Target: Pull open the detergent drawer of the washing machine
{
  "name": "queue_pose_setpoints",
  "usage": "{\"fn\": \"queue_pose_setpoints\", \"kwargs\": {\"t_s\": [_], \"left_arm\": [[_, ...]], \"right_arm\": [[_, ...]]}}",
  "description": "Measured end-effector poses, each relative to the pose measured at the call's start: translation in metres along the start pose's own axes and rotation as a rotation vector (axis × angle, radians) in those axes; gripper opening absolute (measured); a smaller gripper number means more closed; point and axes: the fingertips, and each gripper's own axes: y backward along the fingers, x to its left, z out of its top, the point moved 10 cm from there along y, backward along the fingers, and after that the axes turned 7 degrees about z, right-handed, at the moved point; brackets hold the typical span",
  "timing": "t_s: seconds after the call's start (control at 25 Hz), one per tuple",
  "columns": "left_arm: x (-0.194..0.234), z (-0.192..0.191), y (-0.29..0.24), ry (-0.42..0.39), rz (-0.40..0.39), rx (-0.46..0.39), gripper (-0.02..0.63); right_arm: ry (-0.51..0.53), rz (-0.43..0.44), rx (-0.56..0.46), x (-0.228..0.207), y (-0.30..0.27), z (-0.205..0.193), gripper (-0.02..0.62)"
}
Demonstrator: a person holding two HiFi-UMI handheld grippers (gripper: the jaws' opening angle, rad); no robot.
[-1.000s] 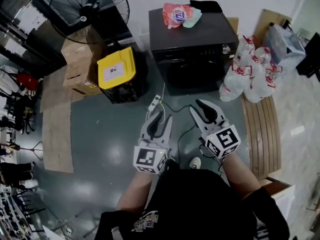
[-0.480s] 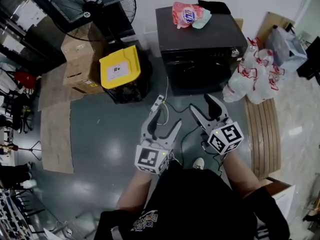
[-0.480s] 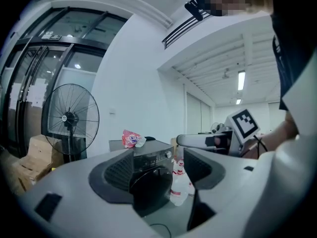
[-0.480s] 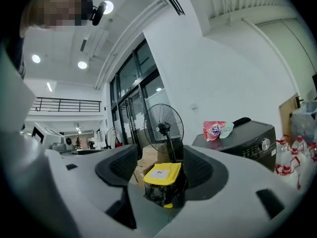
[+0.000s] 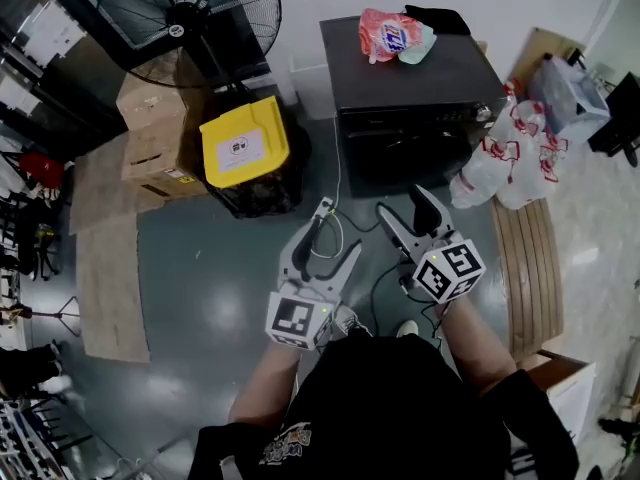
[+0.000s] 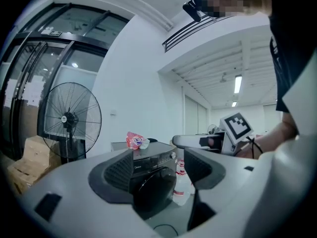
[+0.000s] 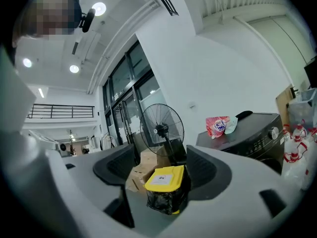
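A dark front-loading washing machine stands against the wall, upper centre-right in the head view, its detergent drawer too small to make out. A pedestal fan fills the upper left, with a yellow-lidded bin below it. At lower centre, well short of the machine, the left gripper is spread wide and empty. Beside it the right gripper is opening, nothing between its jaws. A pink pouch lies on the machine's top.
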Motion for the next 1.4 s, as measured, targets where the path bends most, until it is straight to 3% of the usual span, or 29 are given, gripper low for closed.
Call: {"fn": "queue_pose_setpoints", "kwargs": {"t_s": [0.28, 0.64, 1.12, 1.4], "left_arm": [[0.042, 0.011, 0.008, 0.004, 0.000, -0.009, 0.290], [0.056, 0.002, -0.002, 0.014, 0.013, -0.035, 0.290], [0.062, -0.004, -0.078, -0.007, 0.070, 0.005, 0.290], [0.065, -0.008, -0.136, -0.012, 0.095, 0.068, 0.289]], "right_arm": [[-0.040, -0.021, -0.017, 0.012, -0.036, -0.008, 0.345], [-0.071, -0.023, 0.010, -0.005, -0.062, -0.018, 0.345], [-0.238, 0.007, 0.016, -0.097, -0.113, -0.031, 0.345], [-0.455, 0.009, -0.011, -0.164, -0.143, -0.055, 0.350]]}}
